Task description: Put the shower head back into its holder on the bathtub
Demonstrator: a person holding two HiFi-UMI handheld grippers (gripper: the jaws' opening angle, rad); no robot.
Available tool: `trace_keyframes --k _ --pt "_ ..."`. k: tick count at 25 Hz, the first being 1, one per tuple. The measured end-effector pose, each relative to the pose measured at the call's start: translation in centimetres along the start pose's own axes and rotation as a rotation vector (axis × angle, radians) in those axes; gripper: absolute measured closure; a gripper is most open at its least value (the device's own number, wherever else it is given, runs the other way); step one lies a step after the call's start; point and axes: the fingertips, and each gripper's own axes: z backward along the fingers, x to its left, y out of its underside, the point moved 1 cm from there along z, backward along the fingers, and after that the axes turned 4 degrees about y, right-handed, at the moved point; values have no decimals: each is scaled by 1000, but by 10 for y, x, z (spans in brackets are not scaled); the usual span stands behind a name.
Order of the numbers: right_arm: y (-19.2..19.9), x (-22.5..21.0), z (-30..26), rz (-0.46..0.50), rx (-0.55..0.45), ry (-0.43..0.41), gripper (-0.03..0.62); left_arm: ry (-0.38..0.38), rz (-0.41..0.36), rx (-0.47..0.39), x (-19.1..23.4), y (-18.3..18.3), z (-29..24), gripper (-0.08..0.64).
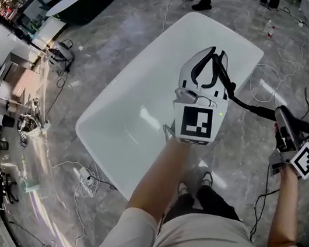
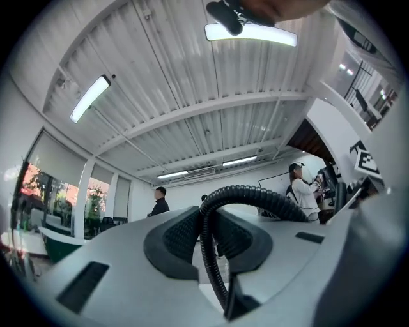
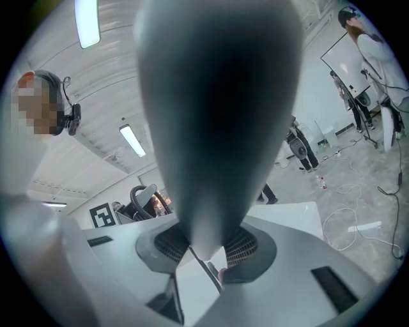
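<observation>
Seemed mid-carry, nothing seated yet. Held shower head clamped in right gripper at lower right, off the bathtub. Pinched black hose between narrowly parted left gripper jaws at centre. Called next for locating the holder, not made out, then lowering the handle in.

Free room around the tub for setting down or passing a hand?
Bare: bathtub basin's left half, between its rim and the left gripper. Crowded right: the hose runs to the shower head in the right gripper, cables on the floor.
</observation>
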Motion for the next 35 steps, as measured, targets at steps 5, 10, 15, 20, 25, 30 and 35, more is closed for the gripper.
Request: trace_keyframes --k 5,10,15,20,25,30,35 --pt "-4 9 4 -9 -38 -19 456 -32 -58 -76 17 -25 -2 500" --pt "-3 5 10 16 -31 -12 456 -36 6 -59 8 -6 9 500" --pt "-8 -6 20 45 -26 17 456 21 50 -20 -28 20 -7 500" --pt "-16 -2 25 49 -48 23 456 53 -2 -32 -36 11 -16 500" --pt "2 3 13 21 -22 -17 456 -34 7 38 0 31 13 500" --pt "22 7 1 11 16 -49 456 -100 13 132 15 66 52 500" --pt "31 11 -9 11 38 -66 456 -148 52 148 27 65 75 500"
